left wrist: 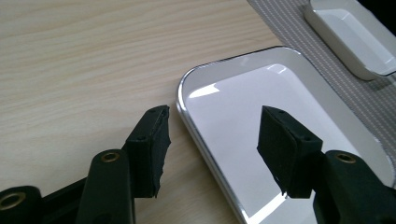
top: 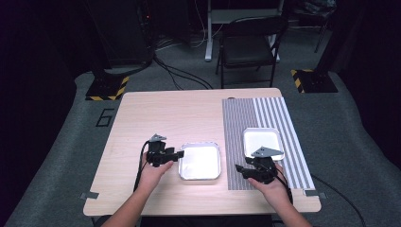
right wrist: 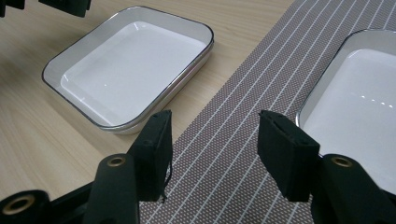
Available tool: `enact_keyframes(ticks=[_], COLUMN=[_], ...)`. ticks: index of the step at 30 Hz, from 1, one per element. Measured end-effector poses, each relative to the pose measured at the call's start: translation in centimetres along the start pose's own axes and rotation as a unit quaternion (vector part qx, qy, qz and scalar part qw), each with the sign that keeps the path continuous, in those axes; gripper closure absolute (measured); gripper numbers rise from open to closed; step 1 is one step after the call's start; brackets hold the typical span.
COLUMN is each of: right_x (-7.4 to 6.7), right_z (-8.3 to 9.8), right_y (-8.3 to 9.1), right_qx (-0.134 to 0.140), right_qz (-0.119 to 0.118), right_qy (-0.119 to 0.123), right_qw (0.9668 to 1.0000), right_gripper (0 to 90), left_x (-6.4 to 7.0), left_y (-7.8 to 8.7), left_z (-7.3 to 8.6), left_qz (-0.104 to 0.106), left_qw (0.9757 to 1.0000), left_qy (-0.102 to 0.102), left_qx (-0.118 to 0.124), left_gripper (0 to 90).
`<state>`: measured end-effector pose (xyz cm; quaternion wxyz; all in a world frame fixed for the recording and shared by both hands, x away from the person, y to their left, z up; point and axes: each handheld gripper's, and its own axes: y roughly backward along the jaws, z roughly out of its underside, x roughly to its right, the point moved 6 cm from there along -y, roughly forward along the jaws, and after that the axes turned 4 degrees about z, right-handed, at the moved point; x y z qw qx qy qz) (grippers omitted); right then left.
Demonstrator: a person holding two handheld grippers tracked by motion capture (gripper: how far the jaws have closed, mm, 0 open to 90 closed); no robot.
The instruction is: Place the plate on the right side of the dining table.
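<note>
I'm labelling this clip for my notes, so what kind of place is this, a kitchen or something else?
Probably a lab or studio set up for recording, not a kitchen: a lone wooden table on grey carpet, floor stands with yellow-black hazard stripes, loose cables and a folding chair behind.

Left gripper (top: 177,154) and right gripper (top: 240,169): jaws parted, empty

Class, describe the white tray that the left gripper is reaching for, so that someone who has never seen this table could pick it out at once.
Start at the wooden table, whose right part is covered by a striped grey mat. Two white trays lie there; the one meant, the tray on bare wood, sits just left of the mat's edge. The left gripper straddles its rim with open jaws, whereas the other tray lies on the mat.
</note>
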<state>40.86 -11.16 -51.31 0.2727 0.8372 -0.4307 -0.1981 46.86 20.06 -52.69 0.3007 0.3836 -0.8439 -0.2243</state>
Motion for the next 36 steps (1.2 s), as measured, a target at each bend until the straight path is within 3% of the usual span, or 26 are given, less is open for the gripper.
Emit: enact_keyframes(ticks=[18, 36], right_x=[-1.7, -2.4], right_z=[1.5, 2.1], right_y=[-1.5, -2.0], right_qx=[-0.011, -0.002], right_qz=[-0.016, -0.013], right_qy=[0.017, 0.046], right_qw=[0.9997, 0.9988], right_gripper=[45.0, 43.7], left_x=[-2.1, -3.4], left_y=[-0.7, -0.7], left_z=[2.0, 2.0], left_qz=[-0.005, -0.038], left_qw=[0.9993, 0.9988], left_qy=[0.030, 0.021], left_qx=[-0.021, -0.024], left_gripper=[42.1, 40.2])
